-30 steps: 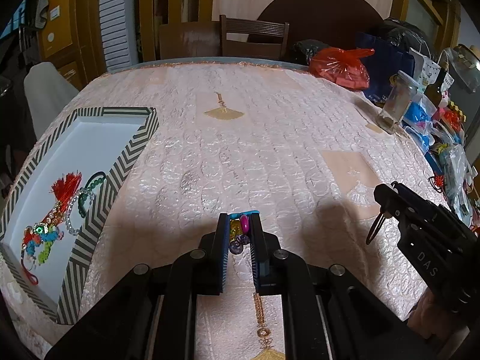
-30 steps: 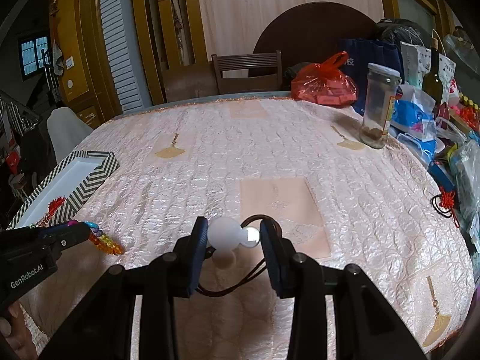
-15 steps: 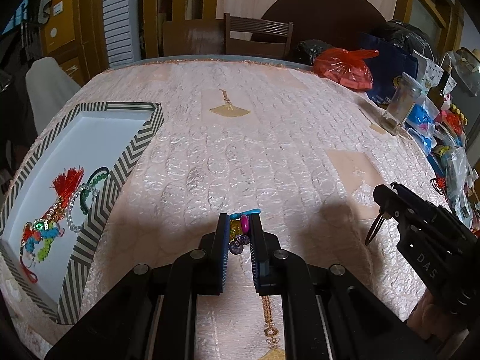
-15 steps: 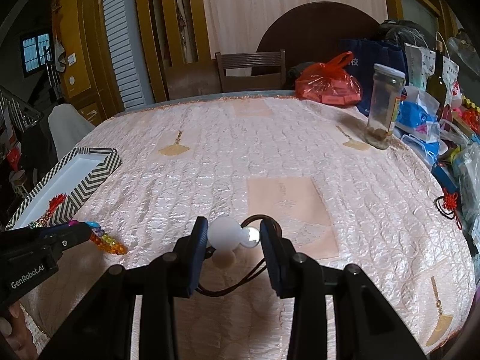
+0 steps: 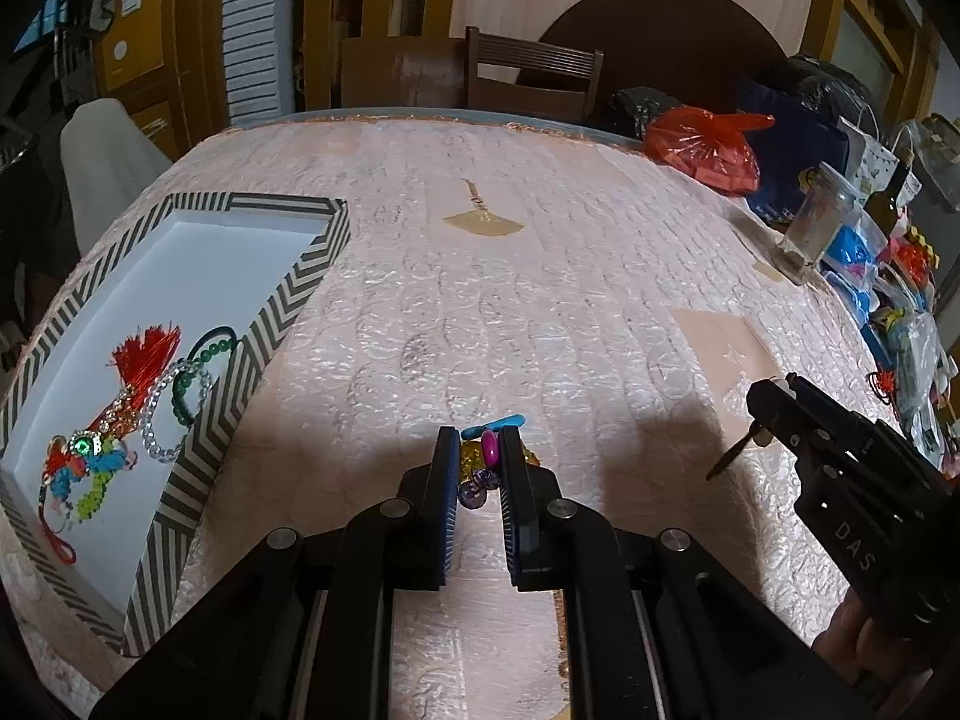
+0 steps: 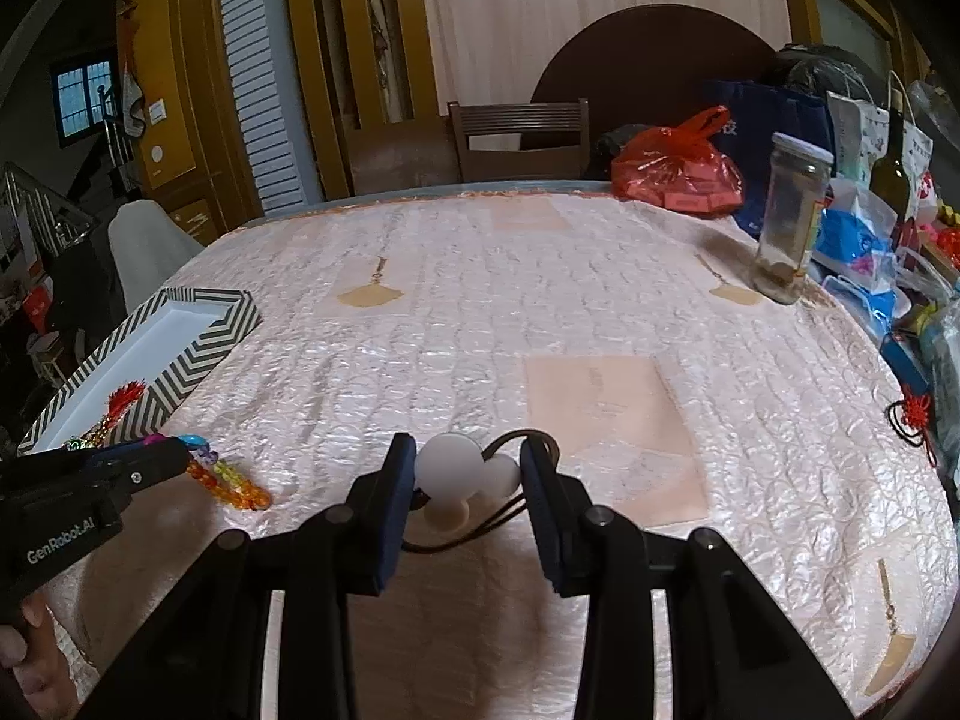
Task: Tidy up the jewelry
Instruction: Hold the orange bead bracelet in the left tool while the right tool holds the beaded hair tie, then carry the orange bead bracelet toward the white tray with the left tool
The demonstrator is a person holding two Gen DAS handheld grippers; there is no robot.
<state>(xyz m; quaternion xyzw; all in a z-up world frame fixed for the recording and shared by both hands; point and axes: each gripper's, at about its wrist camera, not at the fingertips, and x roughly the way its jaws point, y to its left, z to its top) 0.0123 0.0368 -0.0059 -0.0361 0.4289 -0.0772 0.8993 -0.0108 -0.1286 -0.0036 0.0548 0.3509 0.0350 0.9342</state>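
My left gripper point(image 5: 478, 438) is shut on a multicoloured bead bracelet point(image 5: 483, 459) above the pink tablecloth; its orange beads point(image 6: 231, 483) trail onto the cloth in the right wrist view. My right gripper point(image 6: 468, 456) is shut on a white mouse-shaped hair tie point(image 6: 465, 477) with a dark elastic loop point(image 6: 516, 444). It shows at the right of the left wrist view point(image 5: 762, 402). A chevron-edged tray point(image 5: 288, 300) at the left holds a red tassel charm point(image 5: 144, 354), a green bead bracelet point(image 5: 198, 372) and a clear bead bracelet point(image 5: 157, 426).
A glass jar point(image 6: 789, 222), red plastic bag point(image 6: 678, 165), bottle point(image 6: 894, 174) and several packets crowd the right table edge. A red knot charm point(image 6: 912, 414) lies near them. Wooden chairs point(image 6: 519, 138) stand at the far side.
Both views have shifted slightly; both grippers keep their hold and stay in about the same place over the cloth.
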